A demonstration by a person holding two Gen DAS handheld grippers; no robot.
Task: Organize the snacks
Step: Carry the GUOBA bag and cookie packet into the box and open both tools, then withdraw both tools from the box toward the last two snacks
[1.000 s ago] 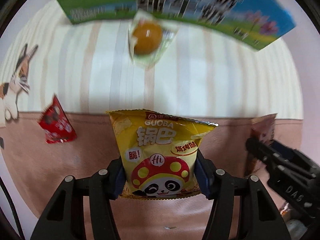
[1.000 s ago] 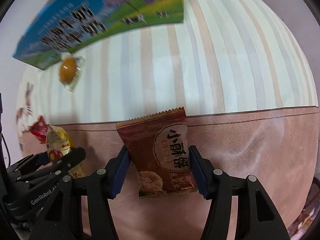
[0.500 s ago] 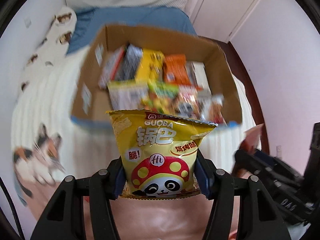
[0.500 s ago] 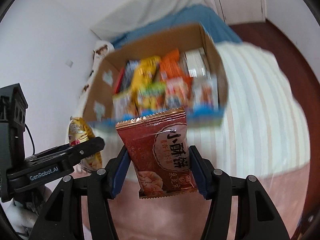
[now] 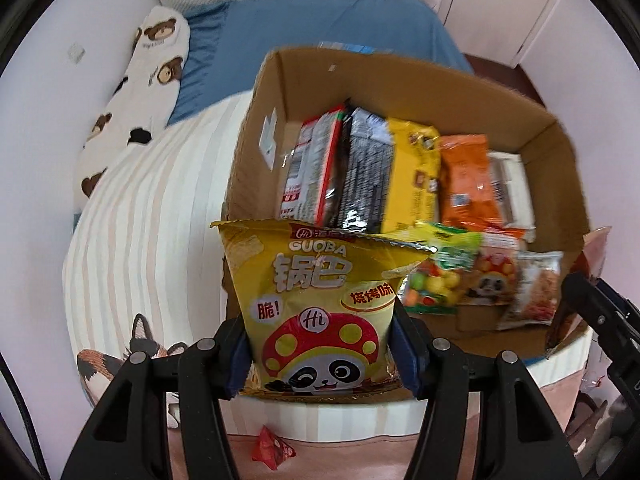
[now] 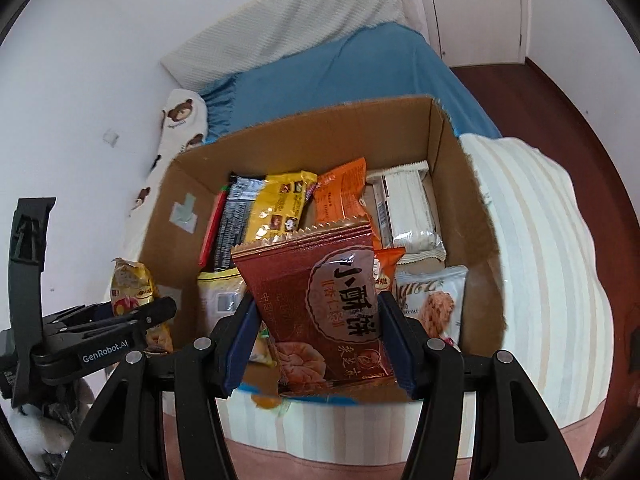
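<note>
My left gripper (image 5: 320, 354) is shut on a yellow snack bag with a panda and mushroom print (image 5: 316, 312). It hangs over the near left corner of an open cardboard box (image 5: 260, 120) holding several snack packs. My right gripper (image 6: 320, 344) is shut on a red-brown biscuit packet (image 6: 320, 300), held above the near edge of the same cardboard box (image 6: 460, 184). Each gripper shows in the other's view: the right gripper (image 5: 592, 320) at the right edge, the left gripper (image 6: 136, 316) at the lower left with its yellow bag (image 6: 130, 284).
The box stands on a striped cream blanket (image 5: 140, 220) on a bed with a blue sheet (image 6: 340, 68). A bear-print pillow (image 5: 136, 84) lies along the wall. A small red packet (image 5: 272, 450) lies on the pink cover near me. Dark wooden floor (image 6: 560, 92) is at right.
Both grippers rose and swung from the blanket beside the box to above it, so the box's inside now shows. Both packets stayed gripped. The box has come closer over the last half second.
</note>
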